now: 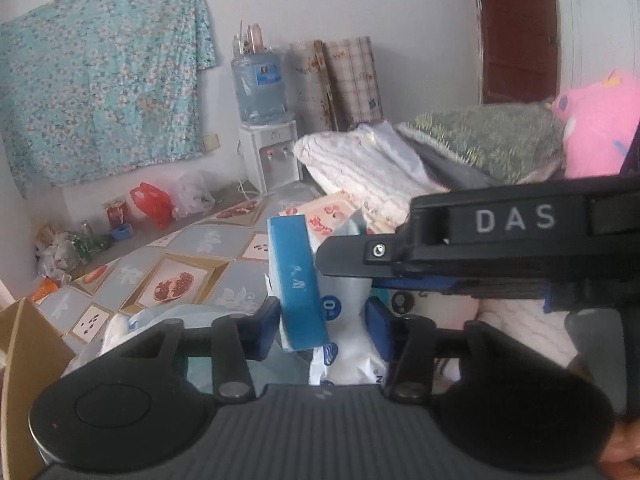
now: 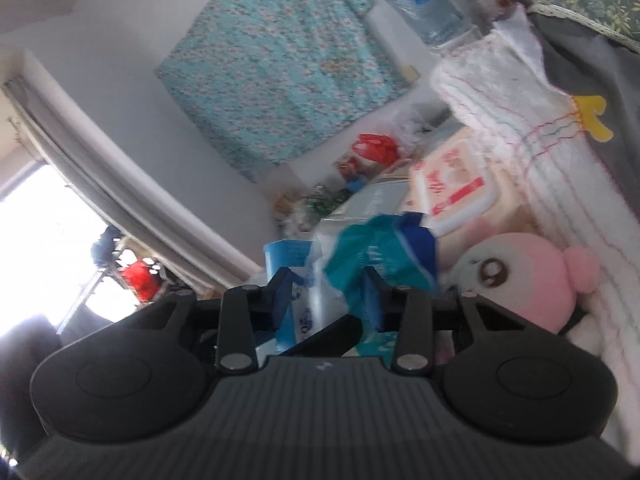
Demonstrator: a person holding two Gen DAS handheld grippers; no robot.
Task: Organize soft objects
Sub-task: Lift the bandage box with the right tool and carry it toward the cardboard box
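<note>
Pale walls close in a cluttered room whose low surface is spread with a glossy fruit-print cover [image 1: 188,268]. Just above that cover, the left gripper [image 1: 322,320] has its blue-padded jaws pressed on a soft bundle of packets: a blue tissue pack [image 1: 298,280] standing tilted against the left pad, with a white plastic wipes pack [image 1: 352,344] filling the rest of the gap to the right pad. From the right, the black right gripper [image 2: 328,292] reaches across the left wrist view, its side marked DAS, and in its own blurred view its jaws are closed on a crumpled teal and blue plastic pack [image 2: 384,252], with white wrapping bunched between the pads. Near the bundle lies a flat white pack with red print [image 2: 452,184], and just beside the right gripper rests a round pink and white plush toy [image 2: 520,276] with a stitched eye. Behind these is a folded white quilted blanket [image 1: 360,160], a green leaf-patterned cushion [image 1: 488,136] and a bright pink plush [image 1: 600,120]. Further back stand a water dispenser with a blue bottle [image 1: 260,88], a red plastic bag [image 1: 152,204] and a turquoise floral cloth [image 1: 100,80] hung on the wall beside a dark red door [image 1: 516,32].
</note>
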